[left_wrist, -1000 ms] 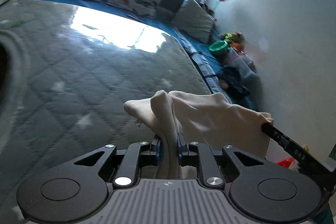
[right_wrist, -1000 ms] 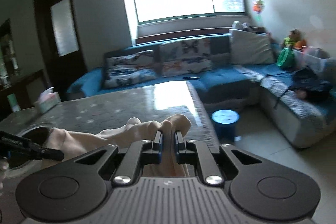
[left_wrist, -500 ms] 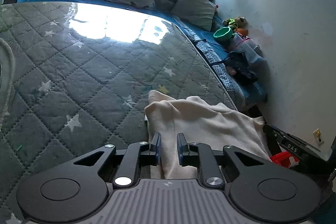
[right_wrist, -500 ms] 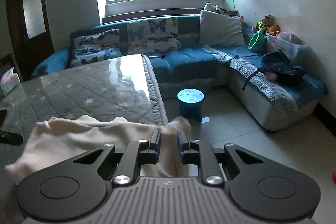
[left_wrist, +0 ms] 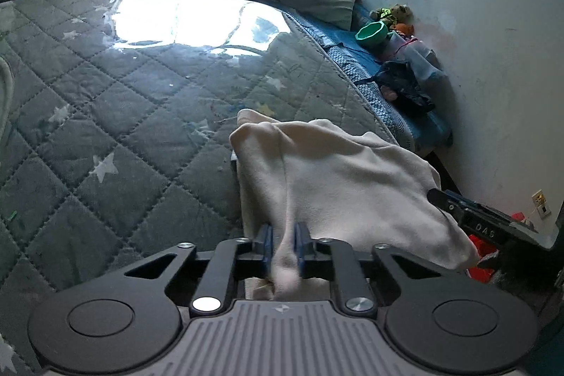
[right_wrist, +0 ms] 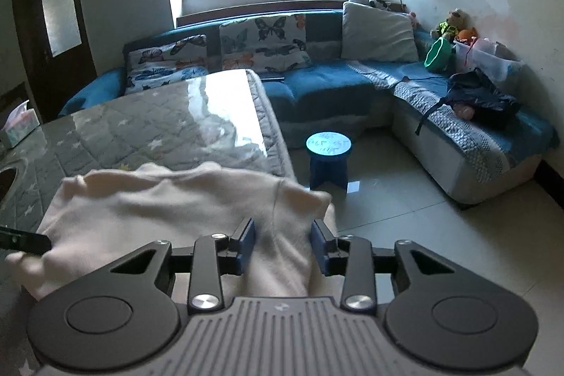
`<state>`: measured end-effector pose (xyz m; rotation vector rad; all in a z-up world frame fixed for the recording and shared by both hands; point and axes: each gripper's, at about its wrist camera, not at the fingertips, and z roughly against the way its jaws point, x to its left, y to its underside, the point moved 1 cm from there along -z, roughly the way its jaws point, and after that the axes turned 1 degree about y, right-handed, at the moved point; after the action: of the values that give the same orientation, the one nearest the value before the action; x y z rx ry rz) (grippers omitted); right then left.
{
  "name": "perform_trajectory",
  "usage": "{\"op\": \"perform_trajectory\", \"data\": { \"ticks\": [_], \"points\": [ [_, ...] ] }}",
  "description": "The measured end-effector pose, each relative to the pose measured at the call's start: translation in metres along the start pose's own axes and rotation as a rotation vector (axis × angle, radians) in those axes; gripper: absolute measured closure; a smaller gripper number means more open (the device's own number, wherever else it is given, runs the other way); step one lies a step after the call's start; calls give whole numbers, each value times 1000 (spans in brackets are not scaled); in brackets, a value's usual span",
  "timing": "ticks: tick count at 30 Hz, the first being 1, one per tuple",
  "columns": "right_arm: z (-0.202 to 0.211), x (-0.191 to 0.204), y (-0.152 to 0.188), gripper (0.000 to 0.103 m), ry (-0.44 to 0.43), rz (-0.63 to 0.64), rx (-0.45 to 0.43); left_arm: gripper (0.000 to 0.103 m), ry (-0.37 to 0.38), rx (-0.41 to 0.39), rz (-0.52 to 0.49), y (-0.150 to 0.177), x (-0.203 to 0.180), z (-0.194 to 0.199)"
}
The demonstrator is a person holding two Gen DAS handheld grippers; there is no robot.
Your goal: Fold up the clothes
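A: Left wrist view: the cloth [left_wrist: 338, 178] lies bunched at the desk [left_wrist: 116, 115] edge, not yet a neat fold. The left gripper [left_wrist: 283, 244] jaws are closing, pinching a ridge of it.

B: Right wrist view: the right gripper [right_wrist: 282, 244] jaws are opening, cloth [right_wrist: 169, 203] loose between them. It runs lengthwise from gripper to gripper along that edge.

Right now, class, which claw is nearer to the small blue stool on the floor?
Right. The right claw hangs at the table's edge nearest the blue stool; the left claw grips the cream garment farther in over the quilted table.
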<state>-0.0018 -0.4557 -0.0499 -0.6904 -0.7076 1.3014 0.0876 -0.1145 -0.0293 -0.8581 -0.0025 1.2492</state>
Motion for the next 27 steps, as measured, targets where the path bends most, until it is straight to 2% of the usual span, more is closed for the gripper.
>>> {"op": "perform_trajectory", "data": {
  "ticks": [4,11,16,19,22,27],
  "points": [
    [3,10,5,67,-28,19,10,91,19,10,7,5,6,8],
    [22,37,13,65,-91,89,18,91,-15,25,-17,13,18,36],
    [38,52,-2,66,-141,116,-39,89,-47,40,-30,9,22,48],
    [35,64,-12,66,-165,145,-45,88,-64,1,-59,3,14,55],
    [24,75,-16,67,-178,168,-33,88,-38,-38,-65,-6,7,58],
    [4,92,-18,67,-187,206,-10,88,31,-57,-91,-23,-8,40]
  ]
}}
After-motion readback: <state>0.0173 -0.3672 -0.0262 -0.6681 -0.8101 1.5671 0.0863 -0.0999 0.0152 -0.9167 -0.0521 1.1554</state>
